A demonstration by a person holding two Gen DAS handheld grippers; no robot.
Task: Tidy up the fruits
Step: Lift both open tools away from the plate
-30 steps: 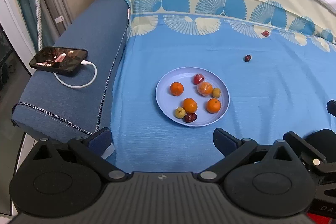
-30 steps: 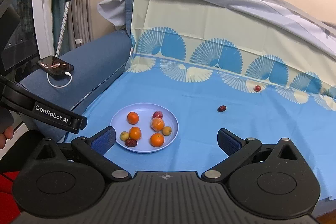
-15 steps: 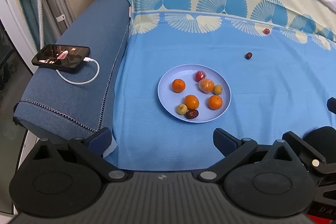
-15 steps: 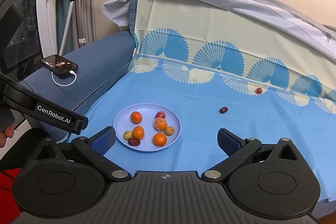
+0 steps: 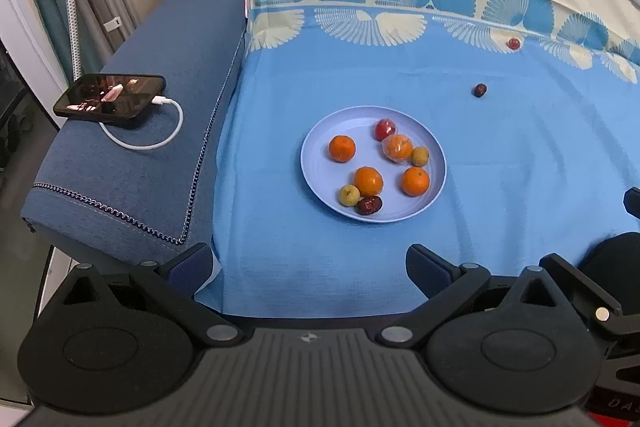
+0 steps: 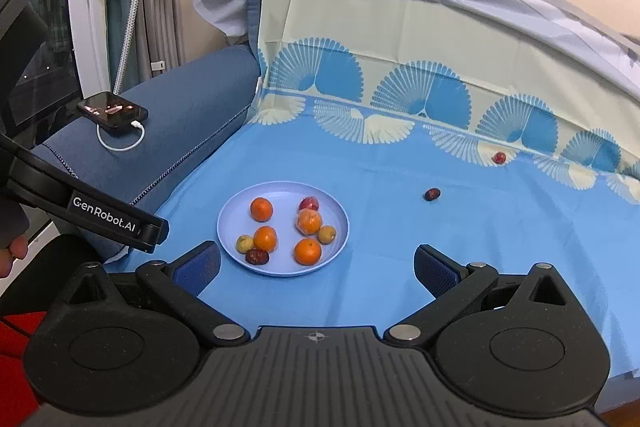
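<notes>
"GenRobot.AI", white lettering on the black plastic bar of my left gripper [image 6: 105, 215], seen left of my right gripper's fingers.

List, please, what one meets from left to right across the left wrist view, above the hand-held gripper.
Phone → cable → plate → dark date → red fruit.

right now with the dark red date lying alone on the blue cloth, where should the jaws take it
Across the short middle of the date, coming straight down with the right gripper, whose jaws stand wide. It lies small and low on the cloth, apart from the plate, so nothing crowds it.
</notes>
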